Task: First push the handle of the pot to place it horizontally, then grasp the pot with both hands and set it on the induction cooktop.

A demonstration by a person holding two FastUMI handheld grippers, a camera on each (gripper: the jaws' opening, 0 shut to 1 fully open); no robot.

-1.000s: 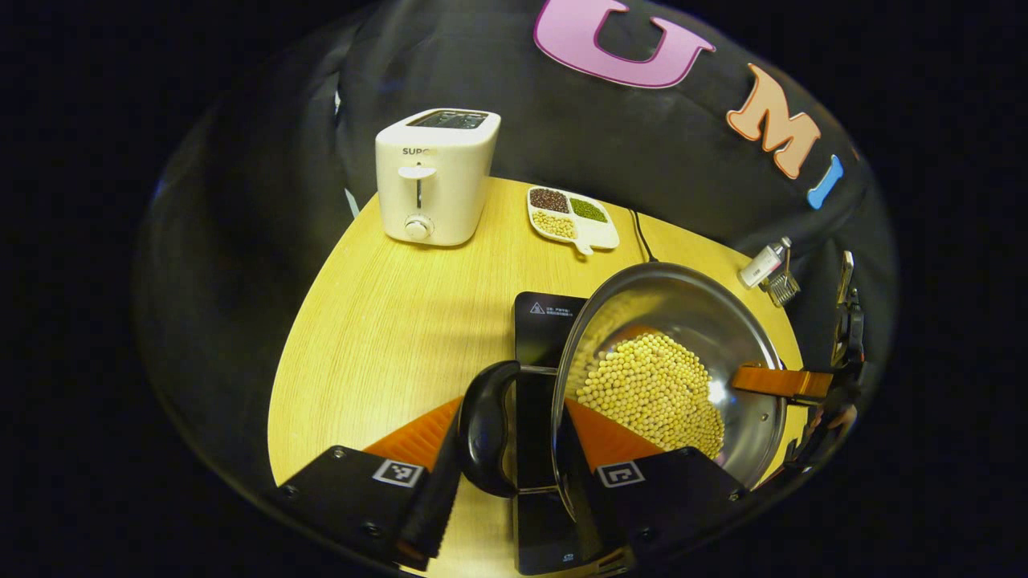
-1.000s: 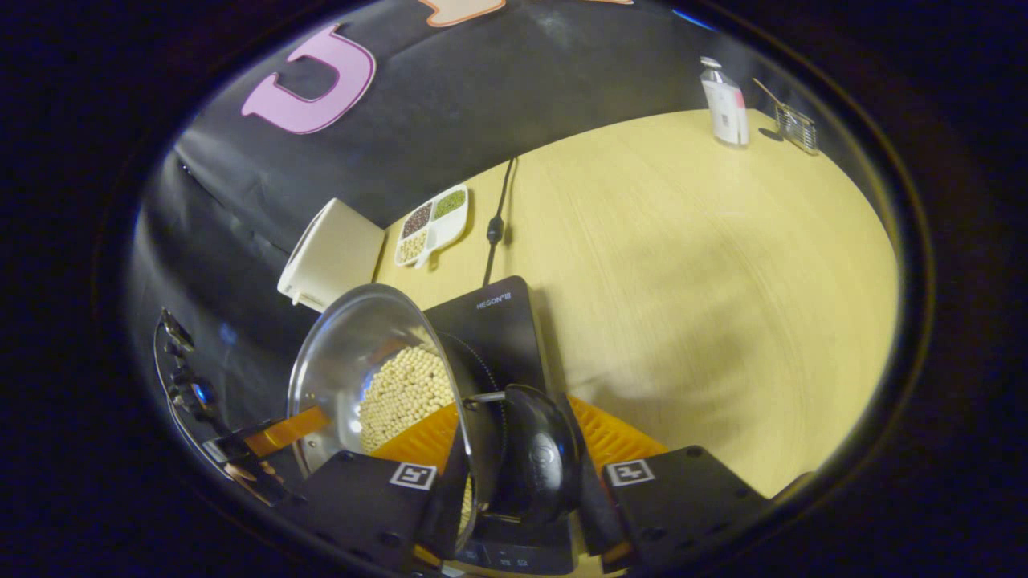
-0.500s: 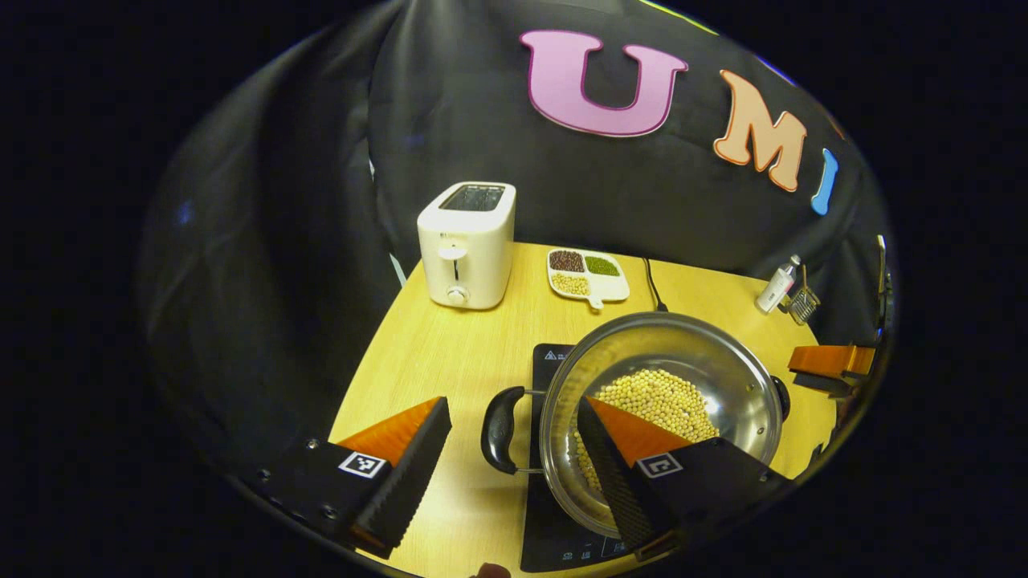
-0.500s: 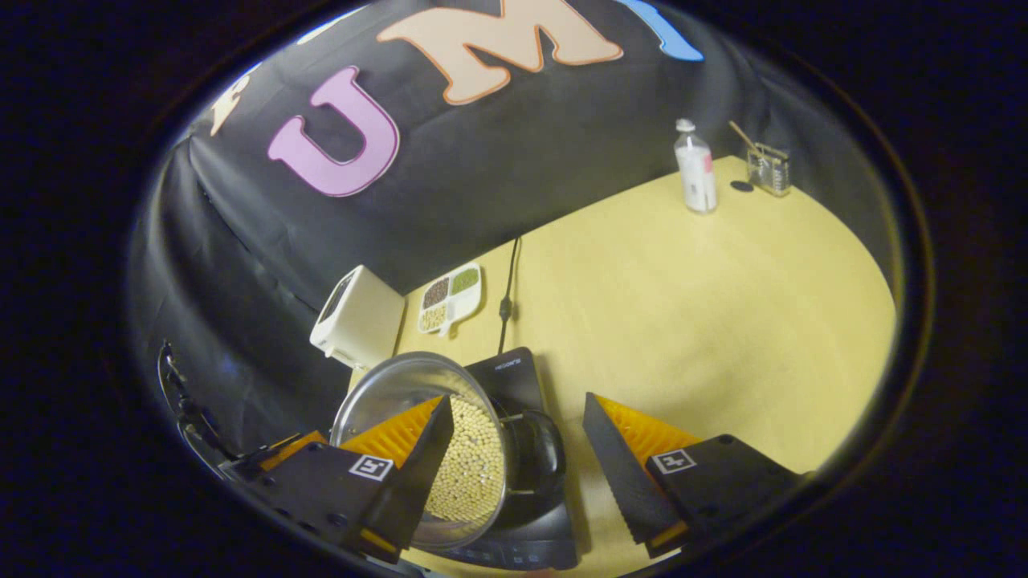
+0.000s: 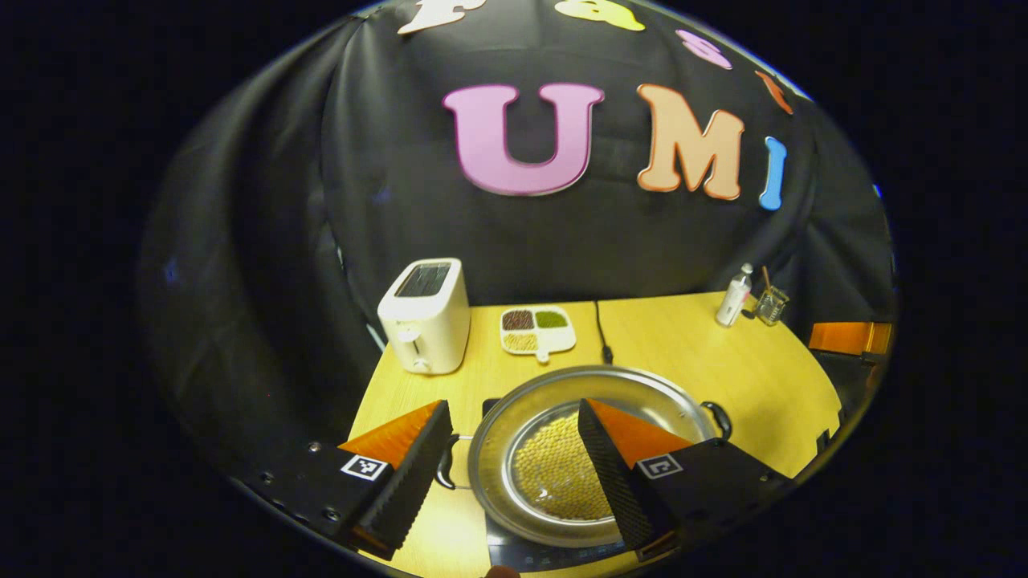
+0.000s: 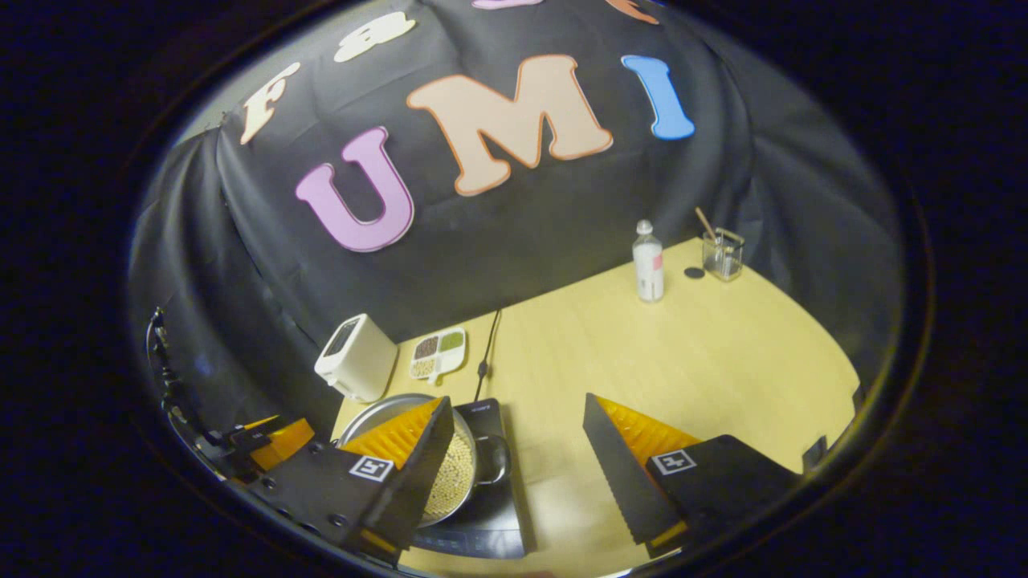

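- Pot [image 5: 554, 466] of beans sits on the induction cooktop [image 6: 490, 514]; my fingers hide much of both.
- Left hand-held gripper [image 5: 514, 474] spread wide, holding nothing.
- Right hand-held gripper [image 6: 518, 474] likewise wide, above the tabletop [image 6: 683, 361].
- Pot's left handle [image 5: 444, 474] half hidden.

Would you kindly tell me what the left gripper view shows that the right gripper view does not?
Left gripper view: the pot's left handle and the right tongs at the far edge. Right gripper view: the left tongs off to the side. Both: the pot of beans on the cooktop, the toaster, the bean tray and the bottle.
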